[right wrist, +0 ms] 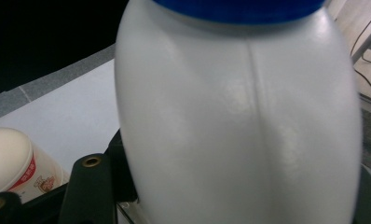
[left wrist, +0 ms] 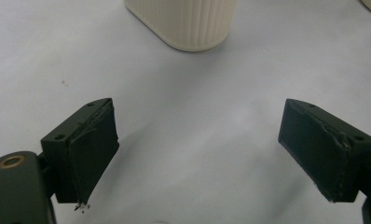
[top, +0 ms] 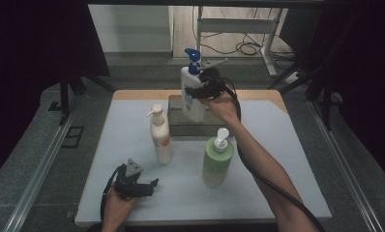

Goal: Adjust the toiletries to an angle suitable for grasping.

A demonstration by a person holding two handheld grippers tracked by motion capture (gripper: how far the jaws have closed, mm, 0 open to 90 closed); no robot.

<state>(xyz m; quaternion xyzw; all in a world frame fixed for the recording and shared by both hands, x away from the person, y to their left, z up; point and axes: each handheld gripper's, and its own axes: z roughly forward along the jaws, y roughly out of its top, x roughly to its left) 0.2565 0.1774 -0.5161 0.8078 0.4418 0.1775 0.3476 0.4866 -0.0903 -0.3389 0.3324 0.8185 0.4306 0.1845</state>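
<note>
Counter (top: 132, 121): white sheet over a wood top, wood edge showing at the far side. On it, far centre, a low dark block (top: 177, 116).

White bottle w/ blue pump (top: 192, 94) is the biggest item: upright at the far centre of the counter, over the dark block; can't tell if its base rests on the block or is just above it. In the right tool view its smooth white body w/ a vertical seam (right wrist: 239, 121) sits close up, blue collar at the top edge.

Green bottle w/ white pump (top: 217, 162): upright, near side, right of centre, just beside the person's right forearm (top: 263, 164).

Cream bottle w/ orange label (top: 161, 137): upright, left of the green one, apart from it. In the left tool view its ribbed cream base (left wrist: 190, 23) stands ahead of the jaws, not touching them. In the right tool view it shows low at left (right wrist: 13, 161).

Right tool (top: 205, 91): reaches in from the right side of the white bottle, jaws about half open and clamped on the bottle's body, roughly mid height. Cable trails back along the forearm.

Left tool (top: 152, 186): held low at the near left of the counter, near the cream bottle, grey plate on top. Jaws wide apart, nothing between them, bare white sheet under the pads (left wrist: 92, 154).
</note>
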